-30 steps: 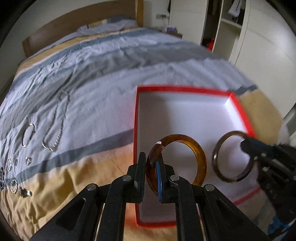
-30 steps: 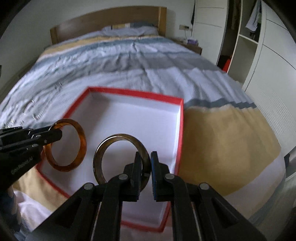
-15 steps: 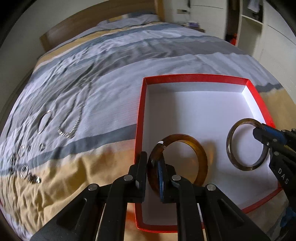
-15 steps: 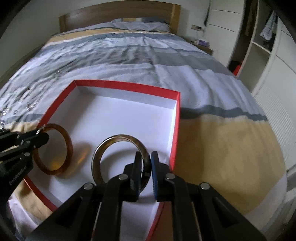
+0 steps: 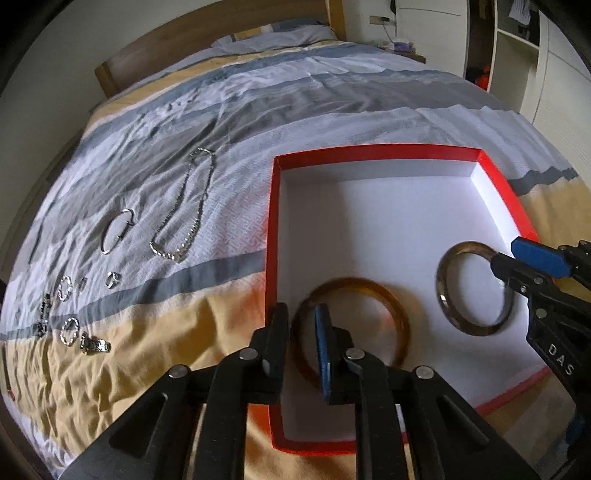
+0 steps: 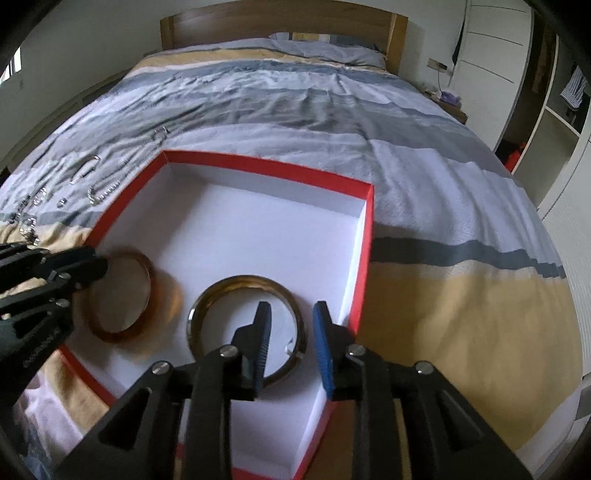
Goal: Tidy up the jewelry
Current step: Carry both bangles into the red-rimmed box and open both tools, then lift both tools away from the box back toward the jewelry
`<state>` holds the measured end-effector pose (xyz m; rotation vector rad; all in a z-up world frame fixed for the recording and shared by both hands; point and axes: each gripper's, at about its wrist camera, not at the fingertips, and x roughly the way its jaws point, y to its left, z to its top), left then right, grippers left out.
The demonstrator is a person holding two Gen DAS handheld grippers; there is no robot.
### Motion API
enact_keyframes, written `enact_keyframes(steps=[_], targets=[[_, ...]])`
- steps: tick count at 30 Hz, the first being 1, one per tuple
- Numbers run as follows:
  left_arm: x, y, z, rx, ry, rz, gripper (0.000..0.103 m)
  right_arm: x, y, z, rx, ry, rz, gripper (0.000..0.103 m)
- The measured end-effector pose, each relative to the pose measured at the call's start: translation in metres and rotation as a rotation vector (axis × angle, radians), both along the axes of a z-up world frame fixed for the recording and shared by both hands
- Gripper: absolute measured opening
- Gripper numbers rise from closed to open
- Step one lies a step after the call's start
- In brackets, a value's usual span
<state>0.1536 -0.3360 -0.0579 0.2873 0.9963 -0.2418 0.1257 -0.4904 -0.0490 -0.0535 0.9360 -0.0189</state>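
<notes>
Bed (image 5: 332, 99) fills the room ahead of both grippers, striped cover in grey, white and yellow, wooden headboard (image 6: 280, 22) at the far end. White wardrobe and open shelves (image 6: 546, 92) stand off to the right of the right gripper.

Red box (image 5: 373, 150), white inside, lies on the cover directly in front of both grippers; its near rim runs under their fingers.

Left gripper (image 5: 301, 339): fingers parted, a gap showing on each side of the bangle wall that passes between them, so nothing is clamped. Amber bangle (image 5: 388, 299) lies on the box floor at this gripper's tips, in the near left part of the box. It is slightly blurred.

Right gripper (image 6: 291, 336): fingers spread wide, one inside the ring and one outside, neither pressing on it. Dark brown bangle (image 6: 236, 280) lies flat on the box floor just under and ahead of these fingers, near the box's right wall. The two bangles sit side by side, close but apart.

To the left of the left gripper, on the cover outside the box: a silver chain necklace (image 5: 188, 210) in a long loop, then a silver open bracelet (image 5: 116, 230) further left. Nearer and further left again, a scatter of small silver rings and earrings (image 5: 70, 310); single pieces are too small to name.
</notes>
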Motion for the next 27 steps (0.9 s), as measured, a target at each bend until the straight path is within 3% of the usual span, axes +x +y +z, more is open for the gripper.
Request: enact_keyframes(steps=[1,2,5,12,18,27], targets=[[-0.001,0.0,0.003,-0.009,0.0,-0.005,0.021,-0.004,-0.001,0.005,0.006,-0.01,-0.002,0.037],[-0.005,0.002,0.01,-0.018,-0.015,-0.013,0.024,-0.008,-0.003,0.01,0.013,-0.019,-0.006,0.037],[-0.018,0.007,0.029,-0.04,-0.057,-0.021,0.049,-0.023,-0.008,0.03,-0.013,-0.048,-0.038,0.038],[-0.058,0.053,0.089,-0.124,-0.161,-0.008,0.049,-0.061,0.0,0.08,0.023,-0.128,-0.074,0.038],[-0.094,0.117,0.121,-0.108,-0.188,0.044,0.05,-0.099,0.043,0.124,0.048,-0.203,-0.005,0.038],[-0.157,0.215,0.154,-0.115,-0.288,0.17,0.07,-0.144,0.126,0.152,0.085,-0.25,0.096,0.038]])
